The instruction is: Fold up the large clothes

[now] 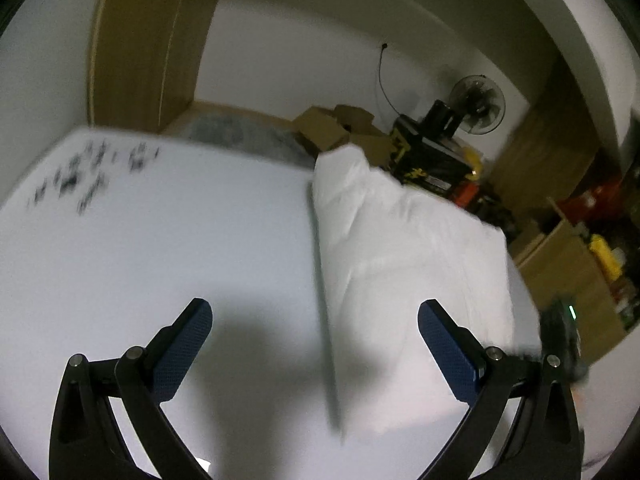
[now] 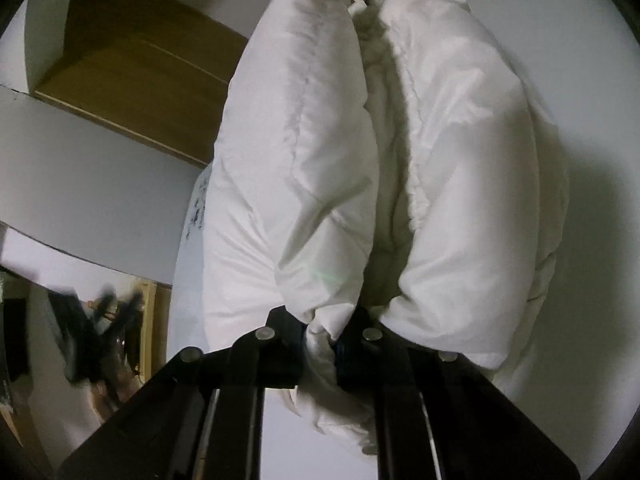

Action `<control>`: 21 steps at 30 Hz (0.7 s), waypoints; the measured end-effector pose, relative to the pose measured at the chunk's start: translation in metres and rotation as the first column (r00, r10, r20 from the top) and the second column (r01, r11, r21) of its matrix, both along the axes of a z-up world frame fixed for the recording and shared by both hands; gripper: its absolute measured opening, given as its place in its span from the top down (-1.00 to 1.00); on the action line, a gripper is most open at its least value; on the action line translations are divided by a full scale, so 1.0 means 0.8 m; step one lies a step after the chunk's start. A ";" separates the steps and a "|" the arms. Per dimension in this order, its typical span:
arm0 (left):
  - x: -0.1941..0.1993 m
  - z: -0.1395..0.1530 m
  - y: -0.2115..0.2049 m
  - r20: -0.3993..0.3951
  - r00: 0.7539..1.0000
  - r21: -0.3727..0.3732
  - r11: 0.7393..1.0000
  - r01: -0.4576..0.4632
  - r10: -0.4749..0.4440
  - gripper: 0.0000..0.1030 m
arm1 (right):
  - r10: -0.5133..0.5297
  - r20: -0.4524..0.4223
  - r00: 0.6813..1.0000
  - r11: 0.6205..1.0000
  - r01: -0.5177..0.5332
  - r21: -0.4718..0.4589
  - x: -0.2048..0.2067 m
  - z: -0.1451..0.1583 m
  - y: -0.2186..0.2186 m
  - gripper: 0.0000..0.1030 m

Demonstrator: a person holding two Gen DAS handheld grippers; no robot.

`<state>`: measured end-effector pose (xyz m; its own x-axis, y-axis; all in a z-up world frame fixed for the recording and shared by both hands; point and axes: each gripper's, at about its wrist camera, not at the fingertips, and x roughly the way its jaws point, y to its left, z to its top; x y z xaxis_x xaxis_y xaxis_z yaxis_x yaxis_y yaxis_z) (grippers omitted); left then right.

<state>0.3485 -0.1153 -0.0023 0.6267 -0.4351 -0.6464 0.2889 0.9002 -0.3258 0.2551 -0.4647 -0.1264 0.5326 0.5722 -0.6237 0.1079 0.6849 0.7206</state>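
A white puffy jacket (image 1: 404,264) lies bunched on the right half of the white table (image 1: 160,240) in the left wrist view. My left gripper (image 1: 316,324) is open and empty, hovering above the table with the jacket's left edge between its blue pads (image 1: 184,348). In the right wrist view the jacket (image 2: 320,152) fills the frame in two thick folds. My right gripper (image 2: 322,334) is shut on a bunched edge of the jacket and holds it up close to the camera.
Black marks (image 1: 80,176) are on the table's far left. Behind the table stand cardboard boxes (image 1: 336,124), a black crate (image 1: 432,160), a fan (image 1: 478,104) and a wooden panel (image 1: 148,40). More boxes (image 1: 576,272) stand at the right.
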 end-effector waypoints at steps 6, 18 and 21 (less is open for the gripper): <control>0.105 0.007 -0.130 0.056 0.998 0.119 0.993 0.000 -0.007 -0.99 | 0.007 0.042 0.999 0.996 -0.003 -0.090 0.002 -0.001 0.008 0.75; 0.187 -0.135 -0.247 0.005 0.995 0.412 0.907 0.088 -0.099 -0.99 | 0.013 0.118 0.993 0.999 -0.008 -0.048 -0.006 -0.019 0.021 0.72; 0.190 -0.155 -0.259 -0.007 0.996 0.428 0.900 0.083 -0.088 -0.99 | 0.013 0.126 0.992 0.996 -0.001 -0.093 -0.010 -0.016 0.020 0.70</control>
